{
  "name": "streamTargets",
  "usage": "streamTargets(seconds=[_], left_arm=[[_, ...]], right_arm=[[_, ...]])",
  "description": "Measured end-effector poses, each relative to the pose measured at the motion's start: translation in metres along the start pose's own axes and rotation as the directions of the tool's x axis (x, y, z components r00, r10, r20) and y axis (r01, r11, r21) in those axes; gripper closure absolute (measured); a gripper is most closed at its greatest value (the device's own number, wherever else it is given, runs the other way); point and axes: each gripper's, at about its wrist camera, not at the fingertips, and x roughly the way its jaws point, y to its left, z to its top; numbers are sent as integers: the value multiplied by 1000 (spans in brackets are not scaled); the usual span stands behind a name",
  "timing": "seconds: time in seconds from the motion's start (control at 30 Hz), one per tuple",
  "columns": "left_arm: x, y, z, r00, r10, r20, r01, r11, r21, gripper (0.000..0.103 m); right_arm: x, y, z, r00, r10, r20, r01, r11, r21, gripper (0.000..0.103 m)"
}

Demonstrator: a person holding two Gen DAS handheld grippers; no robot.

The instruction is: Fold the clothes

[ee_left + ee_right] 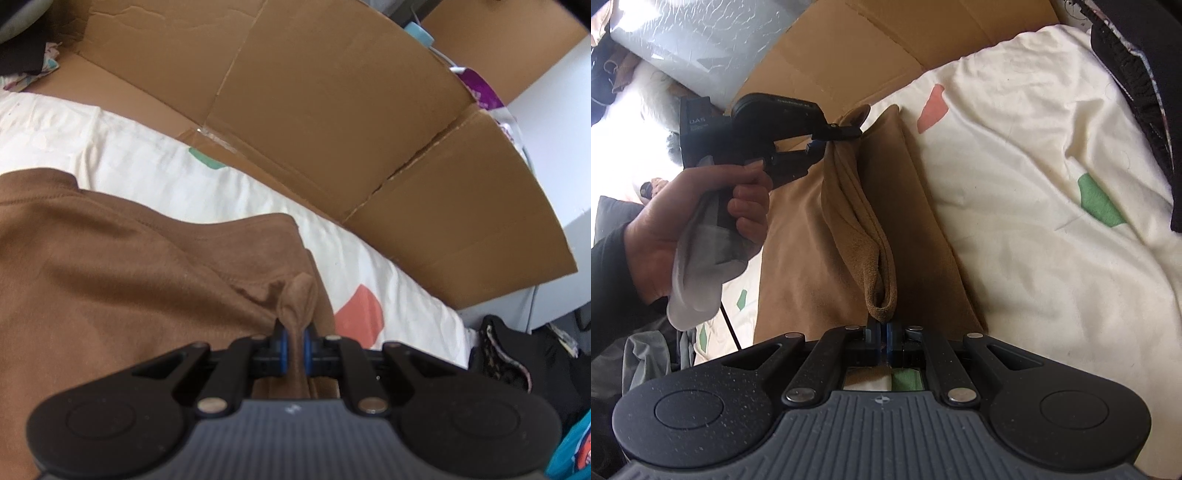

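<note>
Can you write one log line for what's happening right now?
left tongs: shut on brown fabric garment | right tongs: shut on garment | cream patterned bedsheet: underneath

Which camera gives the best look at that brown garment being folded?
The right wrist view: the brown garment stretches lifted between the left gripper and right gripper. The left wrist view shows only the pinched end and one flat part.

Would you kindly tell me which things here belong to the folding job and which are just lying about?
In the job:
brown garment
left gripper
right gripper

Lying about:
cardboard sheet
cream bedsheet
black clothing
</note>
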Motion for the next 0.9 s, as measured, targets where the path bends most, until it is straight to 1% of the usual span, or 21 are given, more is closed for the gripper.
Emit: streamTargets(seconds=[0.17, 0.33, 0.53, 0.73, 0.9], left_arm=[[-1, -6, 0, 1000, -15, 5, 15, 1000, 19, 95], [10, -7, -2, 1000, -1, -7, 1, 1000, 7, 95], [20, -14, -5, 999, 25, -21, -25, 999, 35, 95], [31, -14, -7, 998, 42, -38, -40, 999, 35, 94], [36, -16, -8, 998, 47, -46, -43, 997, 66, 94]], right_arm=[[0, -1, 2, 1000, -5, 4, 5, 1000, 5, 103], [6, -8, 1, 1000, -16, 0, 16, 999, 28, 103], [11, -21, -3, 1000, -22, 0, 22, 996, 87, 103], [18, -33, -7, 1000, -18, -8, 19, 990, 141, 103], [24, -34, -9, 1000, -18, -22, 21, 988, 153, 103]])
